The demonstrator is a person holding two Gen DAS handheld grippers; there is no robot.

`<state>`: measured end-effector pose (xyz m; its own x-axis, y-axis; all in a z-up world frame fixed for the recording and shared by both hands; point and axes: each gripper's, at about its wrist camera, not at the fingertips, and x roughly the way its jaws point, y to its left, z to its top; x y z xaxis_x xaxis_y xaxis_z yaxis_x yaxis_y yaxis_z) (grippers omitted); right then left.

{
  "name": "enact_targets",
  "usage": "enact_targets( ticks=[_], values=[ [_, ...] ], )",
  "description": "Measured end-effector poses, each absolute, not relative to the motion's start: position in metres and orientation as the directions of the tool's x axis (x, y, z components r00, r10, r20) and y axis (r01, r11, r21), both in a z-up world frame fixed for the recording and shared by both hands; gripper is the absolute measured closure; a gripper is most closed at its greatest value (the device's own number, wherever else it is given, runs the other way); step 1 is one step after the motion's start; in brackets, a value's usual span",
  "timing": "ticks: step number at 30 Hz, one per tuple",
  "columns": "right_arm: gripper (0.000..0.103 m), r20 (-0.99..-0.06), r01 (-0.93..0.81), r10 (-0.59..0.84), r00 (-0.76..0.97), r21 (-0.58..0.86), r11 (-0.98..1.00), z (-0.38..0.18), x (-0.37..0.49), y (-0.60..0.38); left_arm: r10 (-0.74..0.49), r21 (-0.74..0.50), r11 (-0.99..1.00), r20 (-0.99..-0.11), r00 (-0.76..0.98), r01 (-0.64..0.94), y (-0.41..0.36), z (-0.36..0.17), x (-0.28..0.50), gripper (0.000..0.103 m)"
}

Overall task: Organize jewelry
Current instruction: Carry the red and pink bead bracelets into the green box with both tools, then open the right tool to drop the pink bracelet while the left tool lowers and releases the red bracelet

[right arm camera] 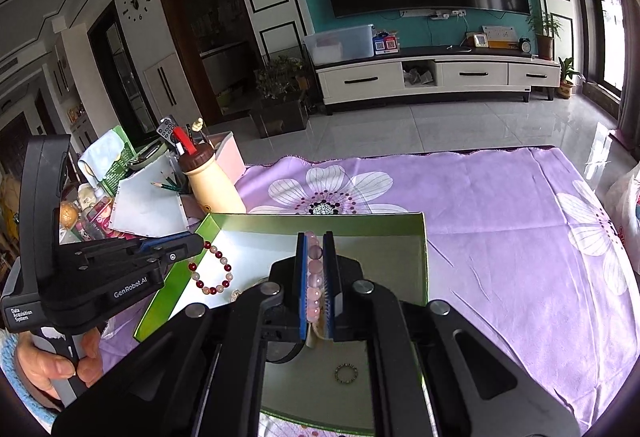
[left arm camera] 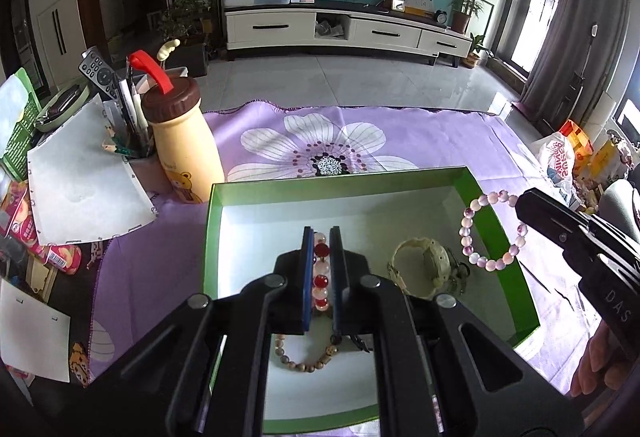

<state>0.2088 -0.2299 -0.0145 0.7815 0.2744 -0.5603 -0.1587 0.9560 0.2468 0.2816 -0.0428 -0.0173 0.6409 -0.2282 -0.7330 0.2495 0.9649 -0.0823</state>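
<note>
Left gripper (left arm camera: 322, 237) pinching the red and white bracelet (left arm camera: 321, 271), hanging as a round loop above the white floor of the green box (left arm camera: 276, 184). Right gripper (right arm camera: 315, 241) squeezing the pink bracelet (right arm camera: 313, 277), beads lined up straight away between the blue pads, above the same box. Farther off, purple flower cloth (right arm camera: 500, 237) under the box.

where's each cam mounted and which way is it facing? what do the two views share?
Left wrist: sits on the left gripper, looking forward along its fingers into the green box; it grips the red-and-white bracelet; the right gripper and some fingers show at right.
Right wrist: sits on the right gripper, same facing; it grips the pink bracelet; the left gripper and left hand show at left.
Shared: box, purple flowered cloth, yellow bottle, TV wall.
</note>
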Motion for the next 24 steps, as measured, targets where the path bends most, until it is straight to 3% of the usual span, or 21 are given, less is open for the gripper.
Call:
enact_targets(
  ticks=[24],
  values=[
    [0.096,-0.642,-0.150,0.279,0.714,0.249,0.957,-0.042,0.259,-0.220,-0.206,-0.083,0.971,-0.771,0.603,0.225,-0.060,-0.038,0.332,0.096]
  ],
)
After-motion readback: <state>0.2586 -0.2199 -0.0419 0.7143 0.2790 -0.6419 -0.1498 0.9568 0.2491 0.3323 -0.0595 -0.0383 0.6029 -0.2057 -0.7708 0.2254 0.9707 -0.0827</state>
